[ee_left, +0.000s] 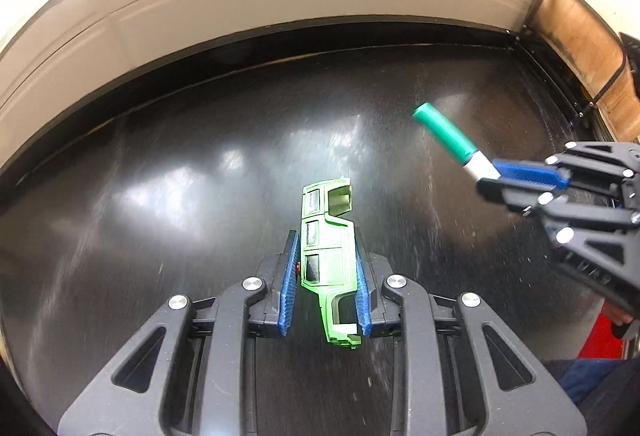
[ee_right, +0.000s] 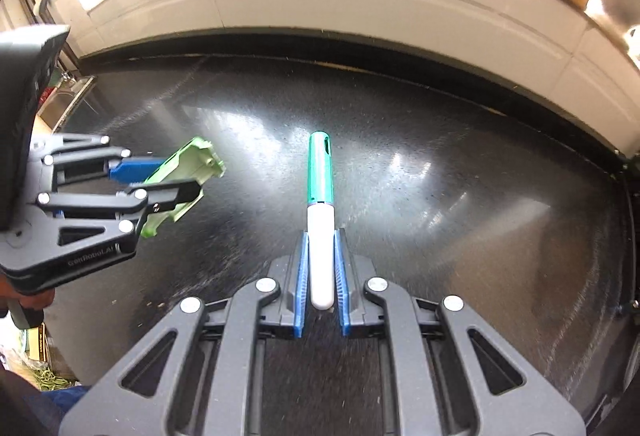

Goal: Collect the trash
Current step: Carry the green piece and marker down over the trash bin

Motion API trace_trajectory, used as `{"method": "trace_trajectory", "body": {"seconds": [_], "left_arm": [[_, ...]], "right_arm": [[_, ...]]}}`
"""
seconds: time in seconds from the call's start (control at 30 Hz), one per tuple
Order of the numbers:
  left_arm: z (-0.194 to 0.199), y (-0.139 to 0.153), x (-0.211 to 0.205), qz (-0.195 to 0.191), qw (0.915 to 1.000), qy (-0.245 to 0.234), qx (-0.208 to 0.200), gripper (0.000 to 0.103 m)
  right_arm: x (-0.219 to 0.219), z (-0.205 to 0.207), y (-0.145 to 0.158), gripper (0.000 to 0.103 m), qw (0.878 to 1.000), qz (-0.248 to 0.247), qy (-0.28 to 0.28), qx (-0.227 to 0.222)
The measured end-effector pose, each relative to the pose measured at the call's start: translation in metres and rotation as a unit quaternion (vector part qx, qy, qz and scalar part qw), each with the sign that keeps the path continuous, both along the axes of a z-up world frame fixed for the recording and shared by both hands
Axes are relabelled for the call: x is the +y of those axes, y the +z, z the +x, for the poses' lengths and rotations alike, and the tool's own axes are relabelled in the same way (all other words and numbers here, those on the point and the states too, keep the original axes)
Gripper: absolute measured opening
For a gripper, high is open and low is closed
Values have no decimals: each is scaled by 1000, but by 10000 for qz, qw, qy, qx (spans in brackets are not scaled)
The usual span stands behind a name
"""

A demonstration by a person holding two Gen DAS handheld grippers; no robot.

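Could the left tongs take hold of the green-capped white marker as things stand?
Probably not: the left tongs are shut on the light green plastic toy car shell, and the right tongs hold the marker.

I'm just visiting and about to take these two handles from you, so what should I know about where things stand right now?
Left gripper: shut on the green toy car shell, held above the black tabletop.
Right gripper: shut on the marker, gripped by its white barrel with the green cap pointing forward.
Done: both pieces are picked up, and no other trash shows on the table.
Left: both still need dropping into a bin; no bin shows in either view, so find it first. Keep both grips closed while moving.
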State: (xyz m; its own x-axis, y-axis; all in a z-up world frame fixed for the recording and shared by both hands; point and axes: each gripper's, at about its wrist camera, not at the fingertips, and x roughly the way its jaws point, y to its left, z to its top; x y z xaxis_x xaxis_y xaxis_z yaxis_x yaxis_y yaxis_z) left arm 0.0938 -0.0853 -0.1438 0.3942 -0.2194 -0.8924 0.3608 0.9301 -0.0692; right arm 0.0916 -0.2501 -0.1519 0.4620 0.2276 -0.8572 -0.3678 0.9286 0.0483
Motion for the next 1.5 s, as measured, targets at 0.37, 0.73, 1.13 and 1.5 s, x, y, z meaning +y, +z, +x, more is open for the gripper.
{"method": "trace_trajectory", "body": {"seconds": [0.37, 0.73, 1.13, 1.5], "left_arm": [[-73, 15, 18, 104, 9990, 434, -34, 24], [-106, 30, 49, 161, 9952, 922, -282, 24], [-214, 46, 185, 452, 9500, 3051, -481, 24], [-365, 2, 284, 451, 8619, 5050, 83, 24]], "right_arm": [[-5, -72, 25, 13, 9998, 49, -78, -179], [28, -94, 37, 13, 9992, 57, 215, -319], [200, -119, 48, 14, 9681, 339, 2474, -187], [376, -238, 12, 14, 8737, 302, 4804, 707]]}}
